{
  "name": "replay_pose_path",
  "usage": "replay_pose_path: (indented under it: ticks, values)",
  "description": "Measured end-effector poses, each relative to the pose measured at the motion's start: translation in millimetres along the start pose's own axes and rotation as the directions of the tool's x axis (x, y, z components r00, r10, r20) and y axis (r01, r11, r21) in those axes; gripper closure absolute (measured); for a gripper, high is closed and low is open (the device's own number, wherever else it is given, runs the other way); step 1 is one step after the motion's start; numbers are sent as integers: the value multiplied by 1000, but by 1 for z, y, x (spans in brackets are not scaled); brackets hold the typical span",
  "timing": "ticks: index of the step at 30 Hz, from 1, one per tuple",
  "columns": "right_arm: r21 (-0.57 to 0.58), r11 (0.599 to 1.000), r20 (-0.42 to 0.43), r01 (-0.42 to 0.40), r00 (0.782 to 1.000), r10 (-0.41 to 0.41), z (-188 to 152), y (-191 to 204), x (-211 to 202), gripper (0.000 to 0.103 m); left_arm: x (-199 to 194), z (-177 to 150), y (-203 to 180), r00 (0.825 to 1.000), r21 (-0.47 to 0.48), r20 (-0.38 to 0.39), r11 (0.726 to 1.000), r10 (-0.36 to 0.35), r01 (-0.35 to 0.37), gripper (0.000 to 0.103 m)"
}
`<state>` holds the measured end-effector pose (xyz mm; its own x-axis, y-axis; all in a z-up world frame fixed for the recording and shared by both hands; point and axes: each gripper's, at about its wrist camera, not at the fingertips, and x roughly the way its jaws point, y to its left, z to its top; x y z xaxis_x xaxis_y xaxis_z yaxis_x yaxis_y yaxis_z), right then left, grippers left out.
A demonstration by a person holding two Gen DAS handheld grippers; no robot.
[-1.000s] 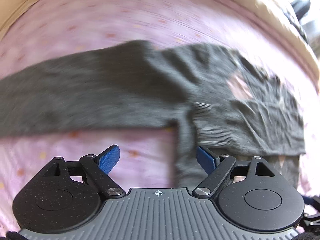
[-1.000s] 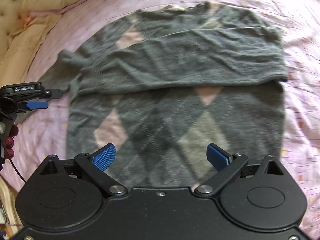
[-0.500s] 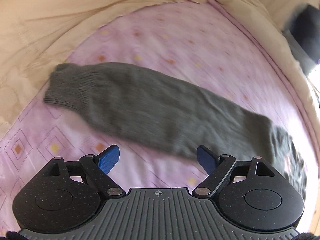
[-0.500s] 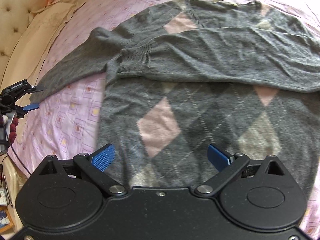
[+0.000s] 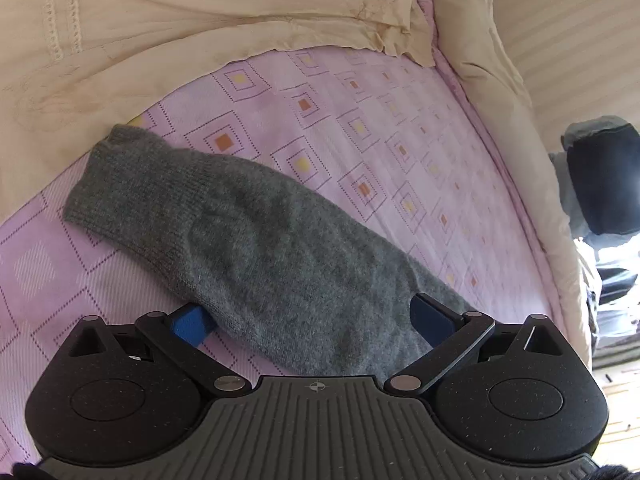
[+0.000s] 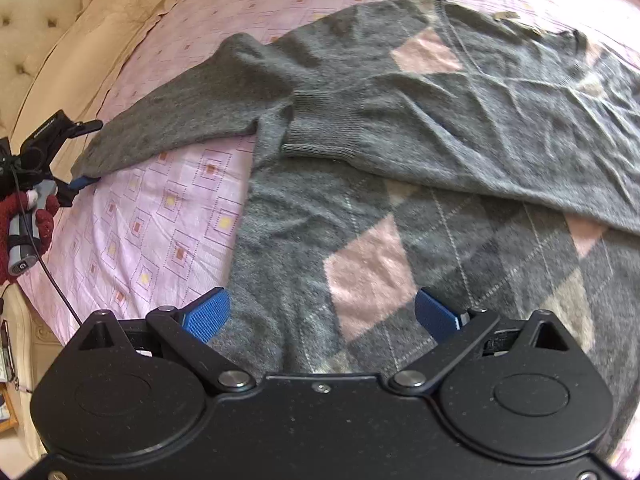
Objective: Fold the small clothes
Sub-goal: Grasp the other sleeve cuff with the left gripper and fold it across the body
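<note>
A grey argyle sweater [image 6: 400,208] with pink diamonds lies flat on the pink patterned bedsheet [image 6: 152,240]. One sleeve is folded across its chest [image 6: 460,136]. The other sleeve [image 5: 256,240] stretches out to the left, its cuff [image 5: 104,168] near the cream pillow. My left gripper [image 5: 312,320] is open and straddles this sleeve, one blue pad at each edge; in the right wrist view the left gripper [image 6: 76,160] shows at the sleeve's end. My right gripper [image 6: 324,316] is open and hovers over the sweater's lower body.
Cream pillows [image 5: 180,12] and a cream quilted edge [image 5: 500,100] border the sheet. A tufted headboard [image 6: 36,12] stands at the far left. A gloved hand [image 6: 24,216] holds the left gripper. Dark items [image 5: 600,184] lie beyond the bed's right side.
My left gripper has swung from the sweater's body out along the sleeve and come down over it near the cuff. My right gripper has drifted left and closer over the sweater's lower part.
</note>
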<state>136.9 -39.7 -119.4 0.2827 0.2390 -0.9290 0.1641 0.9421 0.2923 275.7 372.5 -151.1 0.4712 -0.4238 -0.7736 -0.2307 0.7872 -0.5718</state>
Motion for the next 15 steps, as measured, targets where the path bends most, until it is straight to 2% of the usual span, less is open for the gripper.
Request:
replay_pose_path:
  ticks: [1,3,4,5,7,8,12,15]
  values:
    - [-5,1000,-1,-1,1000,1,1,1,1,3,-1,1,1,1000,0,3,1000,-1,1,7]
    - [-11,1000,-6,-4,1000,4,2,3,2,3,1,6,0,1000,-9,4,1000,22,-22,40]
    - [-13,1000,-8,-6,1000,6,3,4,3,3,1,7,-1,999,-15,4,999,47,-47,48]
    - [-15,1000,-9,-6,1000,6,3,4,3,3,0,8,0,998,-20,2,998,64,-64,62]
    - [-20,1000,-11,-8,1000,8,3,5,3,3,-2,9,2,999,-24,-4,998,53,-53,82]
    - [-22,1000,-12,-9,1000,9,2,5,3,3,-2,10,2,999,-22,-5,998,51,-51,96]
    - [-15,1000,-10,-10,1000,10,-2,1,1,3,-12,10,-15,993,52,54,993,106,-109,96]
    - [2,1000,-6,-21,1000,21,-8,-5,0,3,-23,8,-36,990,74,100,992,99,-106,96]
